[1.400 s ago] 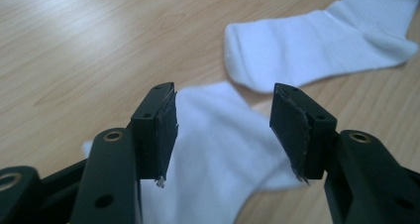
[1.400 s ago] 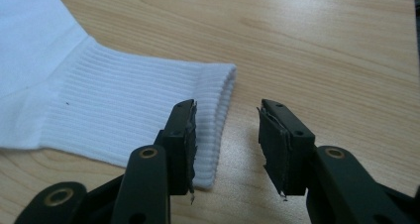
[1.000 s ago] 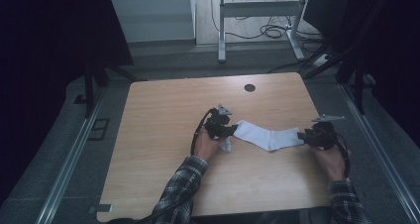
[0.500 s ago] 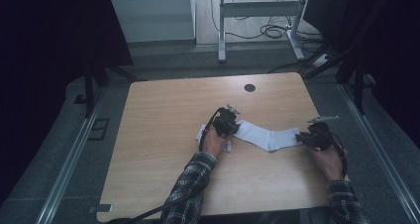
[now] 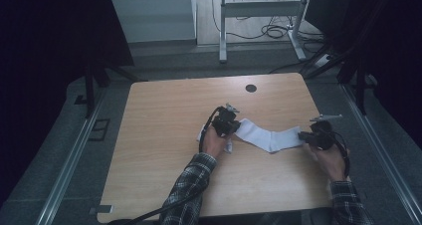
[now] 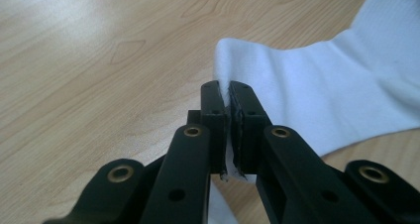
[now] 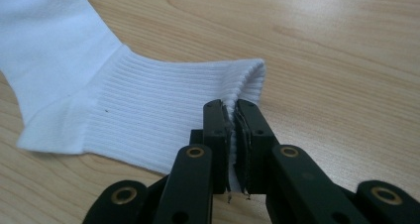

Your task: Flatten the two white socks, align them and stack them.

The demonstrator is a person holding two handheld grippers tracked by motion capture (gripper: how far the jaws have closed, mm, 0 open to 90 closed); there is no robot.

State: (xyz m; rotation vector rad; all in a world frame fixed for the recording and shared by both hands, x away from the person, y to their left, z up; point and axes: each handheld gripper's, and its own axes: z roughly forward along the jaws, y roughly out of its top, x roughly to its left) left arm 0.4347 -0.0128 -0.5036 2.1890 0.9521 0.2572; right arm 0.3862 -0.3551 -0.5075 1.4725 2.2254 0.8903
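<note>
A white sock (image 5: 268,138) lies stretched across the wooden table (image 5: 164,115) between my two hands. My left gripper (image 5: 226,123) is at its left end and my right gripper (image 5: 311,138) is at its right end. In the left gripper view, the jaws (image 6: 229,87) have just been closing and now pinch the smooth edge of the sock (image 6: 337,100). In the right gripper view, the jaws (image 7: 232,107) have also just closed, and they clamp a fold of the sock's ribbed cuff (image 7: 148,105).
Another piece of white fabric (image 5: 228,147) lies partly under the left hand. A dark round hole (image 5: 251,88) sits near the table's far edge. A metal frame and cables (image 5: 271,31) stand on the floor beyond the table.
The left hand has edged slightly right, onto the sock's end. The right hand has stayed about where it was, and the sock still lies between them.
</note>
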